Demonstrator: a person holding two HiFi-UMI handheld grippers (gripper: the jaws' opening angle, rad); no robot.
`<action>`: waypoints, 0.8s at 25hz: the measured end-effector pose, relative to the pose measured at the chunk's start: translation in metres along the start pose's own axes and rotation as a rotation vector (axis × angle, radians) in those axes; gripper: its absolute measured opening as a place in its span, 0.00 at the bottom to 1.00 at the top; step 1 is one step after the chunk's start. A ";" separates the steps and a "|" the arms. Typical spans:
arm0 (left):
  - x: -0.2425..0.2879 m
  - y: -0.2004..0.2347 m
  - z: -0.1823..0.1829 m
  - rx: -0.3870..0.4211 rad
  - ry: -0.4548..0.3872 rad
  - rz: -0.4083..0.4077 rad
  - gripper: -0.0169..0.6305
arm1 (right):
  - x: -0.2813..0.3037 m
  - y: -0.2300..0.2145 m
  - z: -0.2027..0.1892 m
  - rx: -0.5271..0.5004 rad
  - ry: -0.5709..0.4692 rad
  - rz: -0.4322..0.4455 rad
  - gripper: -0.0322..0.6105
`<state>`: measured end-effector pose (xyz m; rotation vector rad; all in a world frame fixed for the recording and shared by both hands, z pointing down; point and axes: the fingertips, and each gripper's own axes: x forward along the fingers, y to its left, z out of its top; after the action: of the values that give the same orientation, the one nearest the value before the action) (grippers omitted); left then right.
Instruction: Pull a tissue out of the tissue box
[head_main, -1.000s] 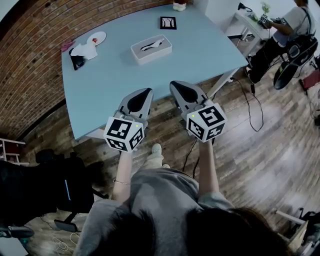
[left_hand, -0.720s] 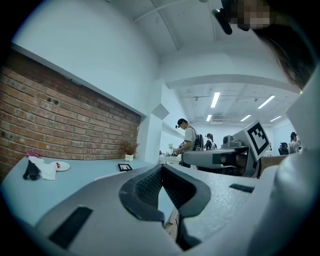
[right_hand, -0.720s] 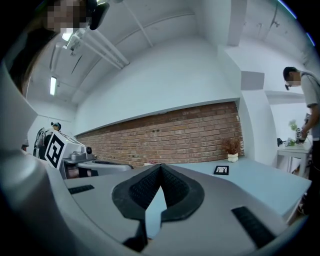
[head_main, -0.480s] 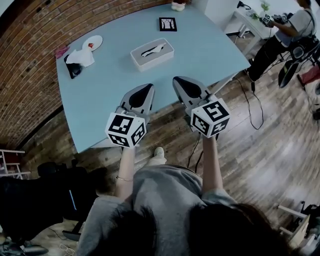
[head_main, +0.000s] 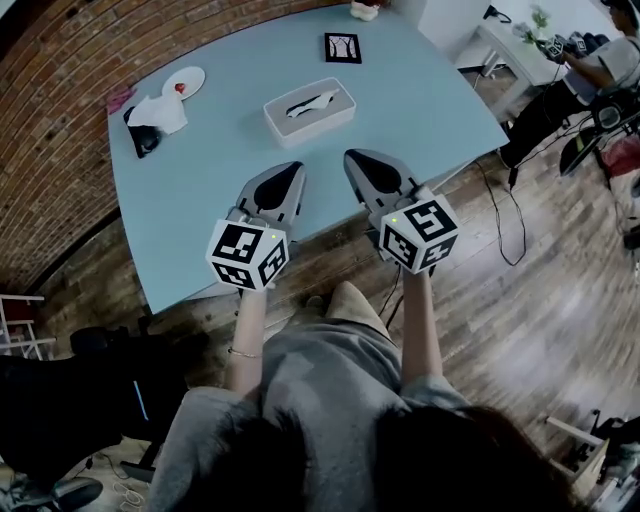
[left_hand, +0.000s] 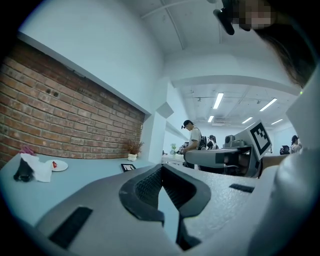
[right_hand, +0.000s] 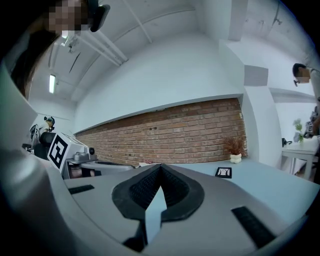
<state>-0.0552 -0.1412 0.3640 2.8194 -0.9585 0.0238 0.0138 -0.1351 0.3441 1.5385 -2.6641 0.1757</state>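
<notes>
A white tissue box (head_main: 309, 109) lies on the light blue table (head_main: 400, 110), with a tissue (head_main: 311, 101) poking from its top slot. My left gripper (head_main: 290, 172) and right gripper (head_main: 351, 160) are held side by side over the table's near edge, well short of the box. Both are shut with nothing between the jaws. In the left gripper view my left gripper (left_hand: 161, 168) has its tips together, and the right gripper body (left_hand: 225, 156) shows beside it. The right gripper view shows my right gripper (right_hand: 160, 167) closed the same way. The box is hidden in both gripper views.
At the table's far left lie a crumpled white cloth (head_main: 158, 112), a black object (head_main: 143, 140) and a small white plate (head_main: 182, 81). A black-framed card (head_main: 342, 47) lies at the back. A person (head_main: 590, 75) sits by a desk to the right. A cable (head_main: 500, 210) runs across the wooden floor.
Both grippers have edged forward over the table's near edge, staying shut. The person's knee has come up under the grippers.
</notes>
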 end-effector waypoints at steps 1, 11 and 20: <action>0.003 0.003 -0.001 -0.003 0.003 0.009 0.03 | 0.004 -0.004 -0.001 0.003 0.004 0.007 0.05; 0.062 0.038 -0.003 -0.037 0.014 0.094 0.03 | 0.056 -0.060 -0.002 -0.009 0.056 0.102 0.05; 0.110 0.062 -0.020 -0.079 0.051 0.178 0.03 | 0.093 -0.110 -0.017 -0.010 0.117 0.194 0.05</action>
<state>-0.0045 -0.2525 0.4006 2.6406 -1.1681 0.0776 0.0621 -0.2673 0.3787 1.2245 -2.7127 0.2527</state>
